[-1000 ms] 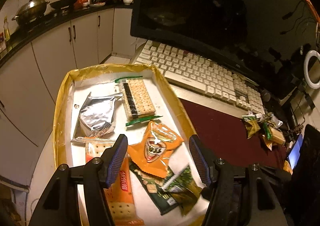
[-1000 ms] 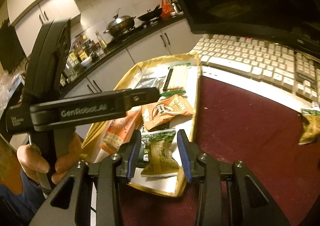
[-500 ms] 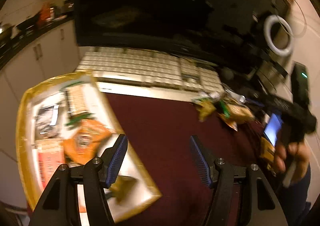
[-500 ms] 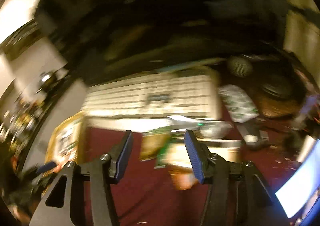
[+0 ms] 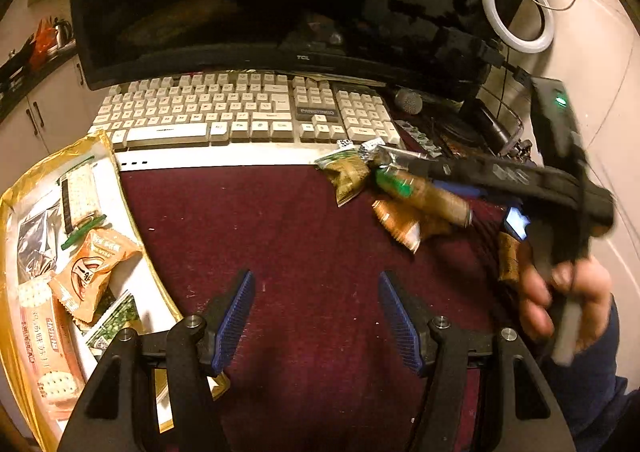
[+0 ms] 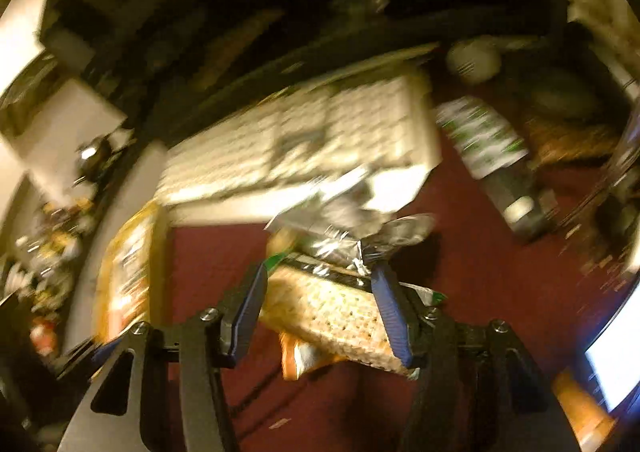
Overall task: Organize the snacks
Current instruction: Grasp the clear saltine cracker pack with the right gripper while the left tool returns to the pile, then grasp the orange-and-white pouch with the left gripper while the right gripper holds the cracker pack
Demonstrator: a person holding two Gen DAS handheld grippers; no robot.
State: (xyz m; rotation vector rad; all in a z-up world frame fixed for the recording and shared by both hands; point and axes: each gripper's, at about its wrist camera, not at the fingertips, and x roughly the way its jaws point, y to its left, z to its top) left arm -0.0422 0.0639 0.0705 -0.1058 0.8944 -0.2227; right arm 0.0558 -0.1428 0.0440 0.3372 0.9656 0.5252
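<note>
A gold-rimmed tray [image 5: 132, 212] at the left holds an orange snack packet [image 5: 90, 268], a cracker pack [image 5: 80, 196], a silver packet [image 5: 34, 240] and others. A loose pile of snack packets [image 5: 384, 188] lies on the maroon mat below the keyboard's right end. My left gripper [image 5: 316, 320] is open and empty above the bare mat. My right gripper [image 6: 320, 312] is open over the pile, its jaws on either side of a cracker pack [image 6: 336, 316] with silver packets [image 6: 340, 228] beyond. The right wrist view is blurred. The right gripper's body [image 5: 520, 180] shows over the pile.
A white keyboard [image 5: 240, 108] and a dark monitor [image 5: 260, 0] stand behind the mat [image 5: 280, 236]. A ring light [image 5: 518, 12], a microphone [image 5: 408, 102] and cables crowd the back right. A lit screen [image 6: 616, 352] sits at the far right.
Both grippers have swung right, away from the tray. The right gripper let go of the green packet at the tray and now hovers over the pile by the keyboard.
</note>
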